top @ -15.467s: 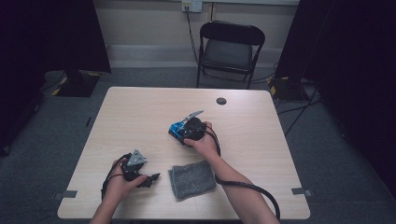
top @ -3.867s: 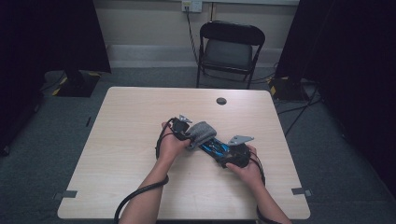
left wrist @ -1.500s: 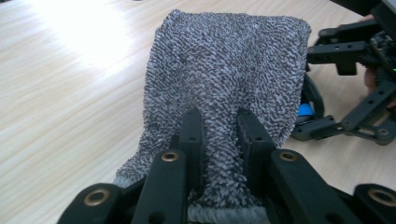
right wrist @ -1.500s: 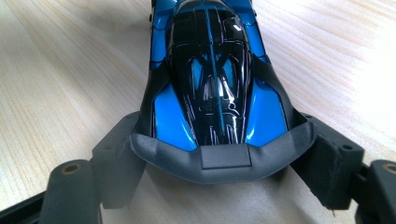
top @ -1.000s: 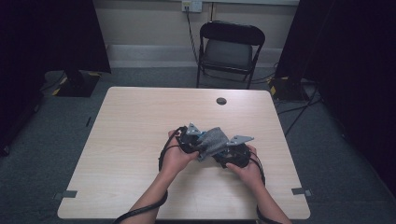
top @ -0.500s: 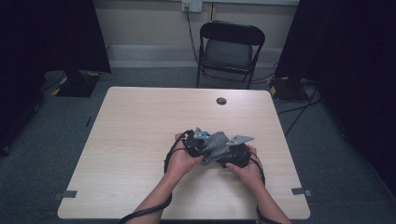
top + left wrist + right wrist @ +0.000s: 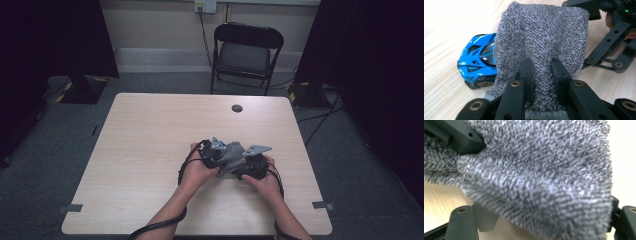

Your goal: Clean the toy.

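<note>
Cloth (image 7: 541, 37), grey and nubbly, is pinched between the left gripper's (image 7: 541, 75) jaws and draped over the blue toy car (image 7: 477, 62), which the right gripper (image 7: 250, 167) seems to hold with jaws spread wide, on the tabletop (image 7: 150, 130). The car's uncovered end remains to be wiped.

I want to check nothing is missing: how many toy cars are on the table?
1. The blue car lies on the table, partly under the grey cloth that the left gripper holds. The cloth could hide another.
</note>
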### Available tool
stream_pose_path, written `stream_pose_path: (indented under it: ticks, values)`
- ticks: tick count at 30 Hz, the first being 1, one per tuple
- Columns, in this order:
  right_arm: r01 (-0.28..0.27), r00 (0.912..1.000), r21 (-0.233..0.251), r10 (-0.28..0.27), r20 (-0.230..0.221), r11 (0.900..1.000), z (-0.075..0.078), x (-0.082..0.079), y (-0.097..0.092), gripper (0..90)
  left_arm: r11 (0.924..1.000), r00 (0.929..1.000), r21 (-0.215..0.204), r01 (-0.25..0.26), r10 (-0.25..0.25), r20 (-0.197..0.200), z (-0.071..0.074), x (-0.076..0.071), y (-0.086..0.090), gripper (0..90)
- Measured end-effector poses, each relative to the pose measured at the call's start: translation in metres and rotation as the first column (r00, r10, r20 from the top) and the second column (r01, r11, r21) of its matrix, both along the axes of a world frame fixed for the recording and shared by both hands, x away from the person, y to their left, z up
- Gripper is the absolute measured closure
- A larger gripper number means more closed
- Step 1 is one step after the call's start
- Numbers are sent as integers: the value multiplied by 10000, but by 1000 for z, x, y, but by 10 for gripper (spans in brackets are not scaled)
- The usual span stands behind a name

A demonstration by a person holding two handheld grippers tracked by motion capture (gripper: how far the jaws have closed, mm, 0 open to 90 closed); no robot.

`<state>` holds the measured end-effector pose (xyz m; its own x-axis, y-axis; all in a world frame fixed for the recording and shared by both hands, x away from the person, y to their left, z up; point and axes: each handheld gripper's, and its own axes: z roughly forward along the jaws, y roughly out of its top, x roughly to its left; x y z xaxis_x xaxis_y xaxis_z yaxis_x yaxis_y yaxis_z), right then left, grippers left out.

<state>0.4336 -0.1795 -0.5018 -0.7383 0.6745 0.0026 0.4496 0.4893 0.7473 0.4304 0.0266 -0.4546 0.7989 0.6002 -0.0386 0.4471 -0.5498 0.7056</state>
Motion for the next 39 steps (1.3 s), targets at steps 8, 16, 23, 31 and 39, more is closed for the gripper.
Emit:
stream_pose_path:
  ticks: [8, 16, 23, 31, 39]
  values:
    - [-1, 10000, 1, 1, 0, 10000, 0, 0, 0, 236, 9994, 9995, 143, -300, 299, 69, 0, 6, 8, 749]
    - [-3, 10000, 1, 3, 0, 10000, 0, 0, 0, 236, 9983, 9989, 335, -475, 473, 65, 2, 12, 11, 749]
    - [-3, 10000, 3, 3, -5, 10000, 0, 0, 0, 236, 9961, 9969, 396, -787, 784, 101, 3, 20, 17, 749]
    - [-6, 10000, -3, 6, -1, 10000, 0, 0, 0, 236, 9945, 9955, 455, -948, 944, 104, 2, 26, 20, 747]
    - [2, 10000, 2, -2, 0, 10000, 0, 0, 0, 236, 9919, 9936, 585, -1127, 1128, 17, 2, 33, 23, 748]
